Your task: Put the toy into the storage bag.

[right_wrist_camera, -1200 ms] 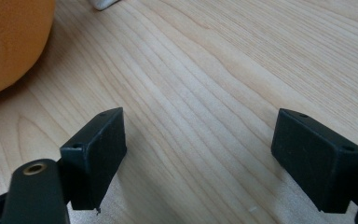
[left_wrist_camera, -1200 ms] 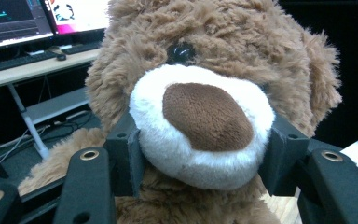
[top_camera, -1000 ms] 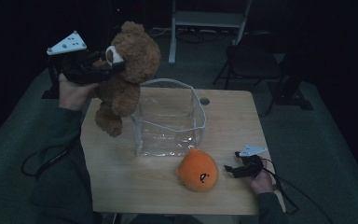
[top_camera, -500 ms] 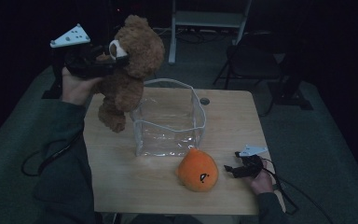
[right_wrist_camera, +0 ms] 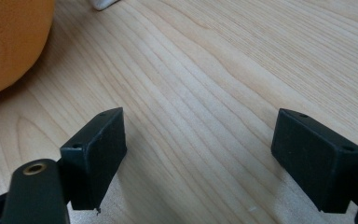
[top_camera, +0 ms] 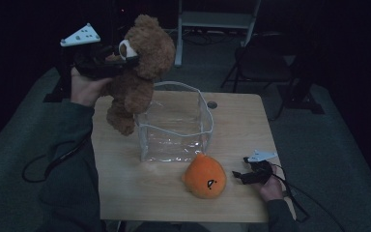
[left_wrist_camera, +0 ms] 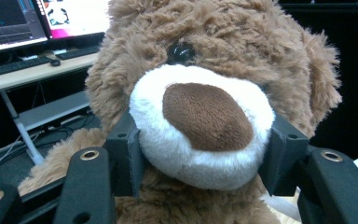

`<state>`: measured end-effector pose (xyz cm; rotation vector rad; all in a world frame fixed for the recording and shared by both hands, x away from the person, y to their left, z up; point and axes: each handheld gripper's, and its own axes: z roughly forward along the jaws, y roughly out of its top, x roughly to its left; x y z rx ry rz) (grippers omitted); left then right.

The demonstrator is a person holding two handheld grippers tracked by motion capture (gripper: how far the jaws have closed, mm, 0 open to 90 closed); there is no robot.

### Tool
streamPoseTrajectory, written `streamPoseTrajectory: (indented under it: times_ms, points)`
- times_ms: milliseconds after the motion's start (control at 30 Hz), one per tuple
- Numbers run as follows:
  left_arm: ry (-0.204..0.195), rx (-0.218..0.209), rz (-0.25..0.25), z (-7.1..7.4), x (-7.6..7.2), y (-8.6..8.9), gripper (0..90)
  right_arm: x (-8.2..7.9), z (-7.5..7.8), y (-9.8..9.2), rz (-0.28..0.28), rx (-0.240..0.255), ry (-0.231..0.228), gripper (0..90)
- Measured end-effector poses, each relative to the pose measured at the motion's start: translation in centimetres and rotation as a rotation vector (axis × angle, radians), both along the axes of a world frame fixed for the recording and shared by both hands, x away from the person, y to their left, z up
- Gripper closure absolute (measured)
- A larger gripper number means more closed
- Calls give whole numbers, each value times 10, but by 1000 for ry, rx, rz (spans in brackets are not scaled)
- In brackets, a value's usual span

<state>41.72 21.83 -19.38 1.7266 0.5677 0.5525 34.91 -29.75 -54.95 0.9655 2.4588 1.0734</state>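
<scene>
We hold the fluffy brown teddy bear (top_camera: 142,63) by its white nose in our left gripper (left_wrist_camera: 205,154), up beside the clear plastic box (top_camera: 174,123). Our right gripper (right_wrist_camera: 200,154) rests wide apart on the light wooden table (top_camera: 241,125), near the round orange plush toy (top_camera: 204,176).

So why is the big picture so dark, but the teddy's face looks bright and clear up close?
The high view is dim all over, and the room behind the table goes nearly black. In the left gripper view the teddy bear sits right at the camera, evenly lit and sharp. In the right gripper view the wood grain is crisp, and the orange plush toy looks soft.
</scene>
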Motion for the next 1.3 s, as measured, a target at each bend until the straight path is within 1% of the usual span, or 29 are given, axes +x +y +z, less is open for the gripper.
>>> streamPoseTrajectory:
  times_ms: [267, 333, 567, 833, 933, 967, 1033, 1100, 1300]
  points:
    - [4, -1, -5, 2, 6, -7, 425, 0, 0, 0, -5, 1, 1, 171]
    - [6, -10, -3, 3, 7, -9, 425, 0, 0, 0, -6, 1, 1, 170]
    - [7, -8, 8, 4, 11, -16, 425, 0, 0, 0, -8, 1, 3, 171]
    - [6, -29, 15, 8, 16, -22, 425, 0, 0, 0, -8, 1, 2, 171]
    - [2, -48, 25, 10, 19, -25, 425, 0, 0, 0, -8, 2, 3, 171]
    - [2, -48, 25, 10, 19, -25, 426, 0, 0, 0, -8, 2, 3, 171]
    - [-3, -62, 40, 12, 22, -30, 425, 0, 0, 0, -8, 2, 2, 171]
    - [-11, -62, 42, 12, 23, -35, 425, 0, 0, 0, -7, 0, 1, 171]
    - [-15, -53, 30, 9, 28, -48, 425, 0, 0, 0, -8, 1, 2, 171]
